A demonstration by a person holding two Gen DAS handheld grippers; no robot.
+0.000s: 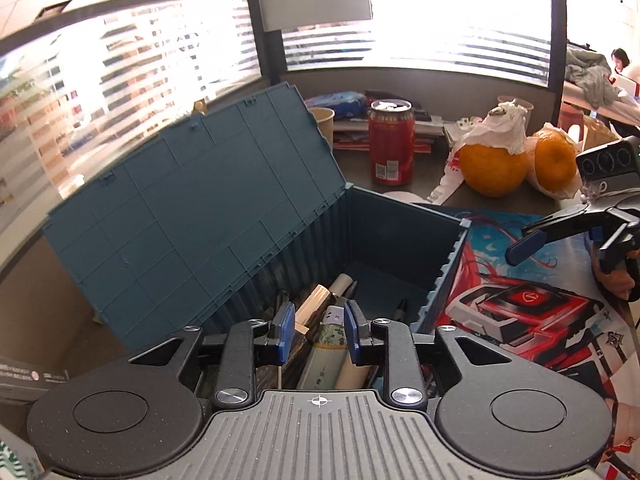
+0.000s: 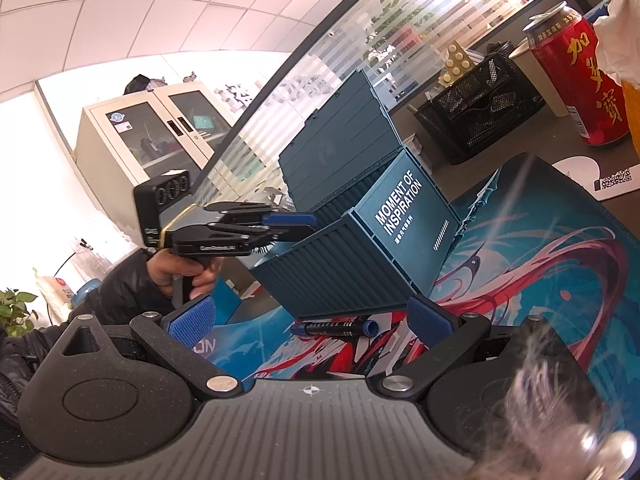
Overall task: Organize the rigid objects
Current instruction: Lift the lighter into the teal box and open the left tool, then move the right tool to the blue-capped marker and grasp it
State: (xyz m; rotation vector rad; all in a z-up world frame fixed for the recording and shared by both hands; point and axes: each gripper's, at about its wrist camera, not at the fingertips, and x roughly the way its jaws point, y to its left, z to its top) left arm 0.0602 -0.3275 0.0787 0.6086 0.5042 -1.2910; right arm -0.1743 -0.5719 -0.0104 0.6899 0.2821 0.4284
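The marker lies on the mat just in front of the box, between the spread pads of the right gripper; it looks light, stiff and smooth, likely to roll, so mid-barrel across its length seems the best hold; the left gripper hangs over the open box, jaws partly apart and gripping nothing; the box, lid raised, already holds pens, tubes and a lighter heaped at its near end.
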